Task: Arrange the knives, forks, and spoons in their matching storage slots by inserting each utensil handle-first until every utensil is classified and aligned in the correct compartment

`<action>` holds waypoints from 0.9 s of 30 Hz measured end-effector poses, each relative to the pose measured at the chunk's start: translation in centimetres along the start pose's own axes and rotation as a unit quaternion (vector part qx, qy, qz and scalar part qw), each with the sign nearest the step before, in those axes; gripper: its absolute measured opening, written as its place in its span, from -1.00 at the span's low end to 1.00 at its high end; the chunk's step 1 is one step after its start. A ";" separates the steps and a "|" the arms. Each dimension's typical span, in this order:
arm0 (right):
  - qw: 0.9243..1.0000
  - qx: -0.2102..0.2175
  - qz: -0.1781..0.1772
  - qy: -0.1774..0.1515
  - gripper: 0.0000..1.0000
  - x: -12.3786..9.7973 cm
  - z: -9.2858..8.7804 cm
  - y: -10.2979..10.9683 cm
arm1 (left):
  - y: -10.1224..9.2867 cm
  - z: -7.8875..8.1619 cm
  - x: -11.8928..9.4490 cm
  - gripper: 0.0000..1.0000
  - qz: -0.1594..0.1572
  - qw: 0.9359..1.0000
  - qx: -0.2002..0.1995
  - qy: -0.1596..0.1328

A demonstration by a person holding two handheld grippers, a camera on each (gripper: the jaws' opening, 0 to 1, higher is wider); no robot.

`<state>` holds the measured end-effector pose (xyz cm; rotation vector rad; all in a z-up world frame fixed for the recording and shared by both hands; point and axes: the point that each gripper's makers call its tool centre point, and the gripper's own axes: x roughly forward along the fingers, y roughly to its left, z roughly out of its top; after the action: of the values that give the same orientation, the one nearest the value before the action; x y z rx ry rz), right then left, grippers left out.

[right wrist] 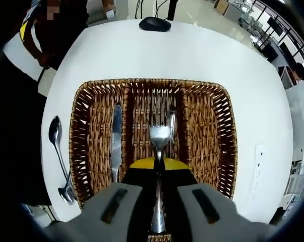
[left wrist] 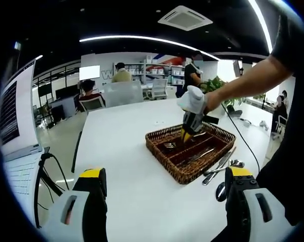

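One fork (right wrist: pixel 160 135) above wicker tray (right wrist: pixel 227 151)

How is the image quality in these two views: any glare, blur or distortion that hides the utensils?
Left gripper view: strong fisheye bending, bright ceiling strips, white table slightly washed out; wicker tray and its contents small and soft. Right gripper view: even light, the tray's weave crisp, the fork held in the right gripper and the knife sharp; edges curve heavily.

Open-plan office: desks w/ monitors (left wrist: pixel 66 92), office chairs (left wrist: pixel 93 103), shelving (left wrist: pixel 159 70), ceiling AC (left wrist: pixel 185 18).
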<state>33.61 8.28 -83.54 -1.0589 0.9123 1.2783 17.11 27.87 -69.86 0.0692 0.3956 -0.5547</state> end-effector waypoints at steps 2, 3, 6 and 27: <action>1.000 -0.008 0.001 -0.001 -1.00 0.2 0.0 0.2 | 0.0 -0.1 -0.1 0.99 0.002 1.000 -0.001 0.000; 1.000 -0.009 0.002 0.000 -1.00 0.3 0.0 0.3 | 0.0 -0.1 -0.2 0.99 0.002 1.000 -0.002 0.000; 1.000 -0.004 0.002 0.001 -1.00 0.5 -0.1 0.2 | 0.0 -0.3 -0.3 0.99 0.003 1.000 -0.002 0.002; 1.000 0.008 -0.014 0.013 -1.00 2.8 -1.4 0.5 | -0.2 -0.2 -0.9 0.99 0.008 1.000 0.007 0.008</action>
<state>33.42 7.77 -86.65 -1.0753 0.9228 1.2348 16.28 28.18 -69.68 0.0894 0.4063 -0.5409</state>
